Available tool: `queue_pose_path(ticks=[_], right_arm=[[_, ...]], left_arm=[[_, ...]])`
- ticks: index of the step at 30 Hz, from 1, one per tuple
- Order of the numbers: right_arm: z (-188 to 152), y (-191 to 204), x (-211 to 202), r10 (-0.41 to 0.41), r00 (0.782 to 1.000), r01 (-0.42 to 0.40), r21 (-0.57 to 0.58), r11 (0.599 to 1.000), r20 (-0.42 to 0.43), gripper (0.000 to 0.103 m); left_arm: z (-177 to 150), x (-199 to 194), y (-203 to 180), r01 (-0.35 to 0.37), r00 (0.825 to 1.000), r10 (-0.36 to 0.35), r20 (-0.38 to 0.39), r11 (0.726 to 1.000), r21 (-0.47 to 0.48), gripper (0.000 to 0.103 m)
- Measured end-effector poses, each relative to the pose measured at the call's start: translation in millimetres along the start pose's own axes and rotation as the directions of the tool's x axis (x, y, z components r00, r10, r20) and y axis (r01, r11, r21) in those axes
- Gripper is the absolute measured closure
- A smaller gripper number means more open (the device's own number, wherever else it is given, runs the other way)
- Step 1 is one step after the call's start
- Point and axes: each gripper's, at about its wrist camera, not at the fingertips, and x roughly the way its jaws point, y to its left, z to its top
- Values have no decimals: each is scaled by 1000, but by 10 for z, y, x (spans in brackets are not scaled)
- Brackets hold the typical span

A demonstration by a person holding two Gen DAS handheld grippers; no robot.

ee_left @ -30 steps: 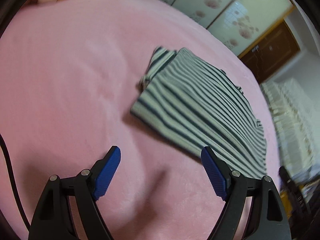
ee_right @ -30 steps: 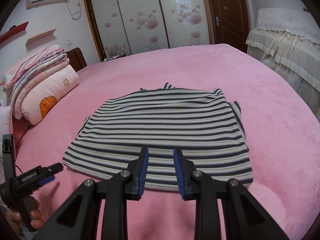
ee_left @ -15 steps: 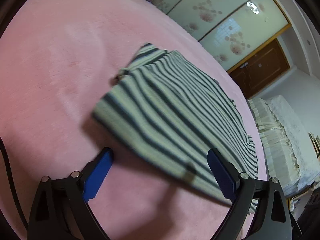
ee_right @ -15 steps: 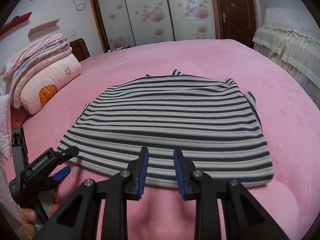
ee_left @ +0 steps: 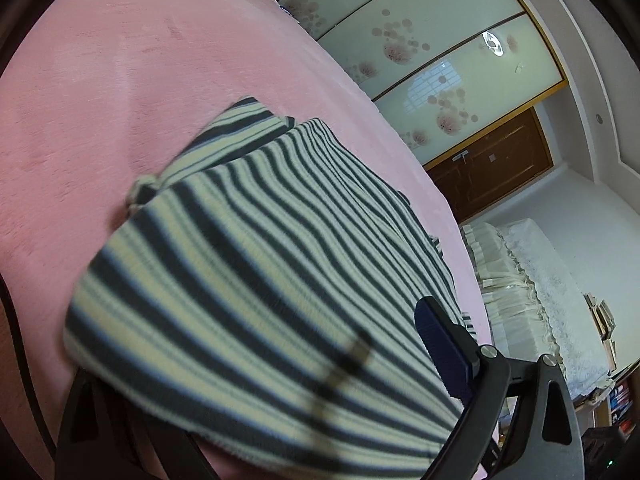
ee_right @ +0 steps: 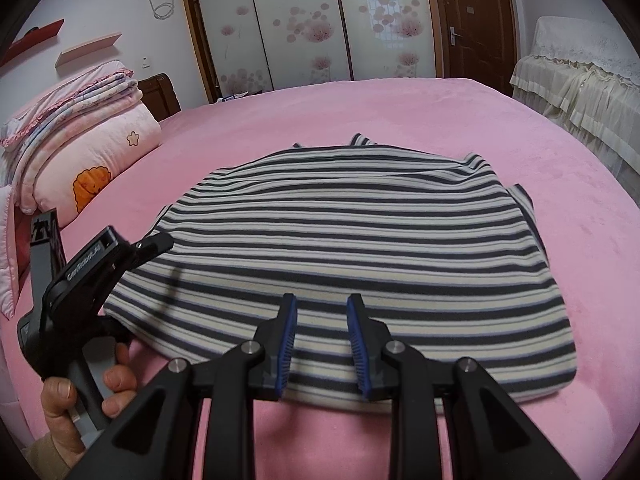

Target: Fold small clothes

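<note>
Folded dark-and-cream striped knit garment (ee_right: 352, 248) lies on the pink plush bed (ee_right: 440, 112); its left corner sits between the left gripper (ee_left: 256, 376)'s spread fingers, its near edge under the right gripper (ee_right: 320, 344)'s gapped, empty fingers.

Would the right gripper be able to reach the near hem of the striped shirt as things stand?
Probably yes: the right gripper hangs open just above the striped shirt, and nothing lies between its pads and the near hem.

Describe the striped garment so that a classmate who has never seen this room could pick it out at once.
Start at the big pink bed. Lying flat near its middle, just beyond the right gripper, is the striped garment. Its dark and cream stripes set it apart from the pink folded quilts stacked at the bed's left edge.
</note>
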Motion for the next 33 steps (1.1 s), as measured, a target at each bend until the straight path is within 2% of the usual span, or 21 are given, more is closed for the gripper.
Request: queue_pose_path(ticks=[10,15,16,20,24,27,33], right_arm=[[81,40,88,9,1000,-9,-5,1000,13,77],[92,56,101,17,1000,-17,-10,1000,13,77],[89,68,105,19,1000,-19,-11,1000,12,77],[78,91,113,27,1000,-27,-10,1000,8,77],[74,103,107,27,1000,-26,-14,1000,9,77],[91,96,101,29,1000,-29,-10,1000,9,77],[286,58,258,15,1000,-15,-5,1000,-6,77]], left_arm=[[205,115,45,40,999,-39,13,998,-56,12],[259,137,122,46,999,-45,9,994,-96,38],[265,143,128,39,999,-38,6,994,-99,41],[280,151,143,10,1000,-10,-4,996,-92,56],[301,120,138,-2,1000,1,-7,998,-66,78],[327,82,69,-22,1000,22,4,999,-28,83],[315,-37,-190,-71,996,66,58,993,91,86]])
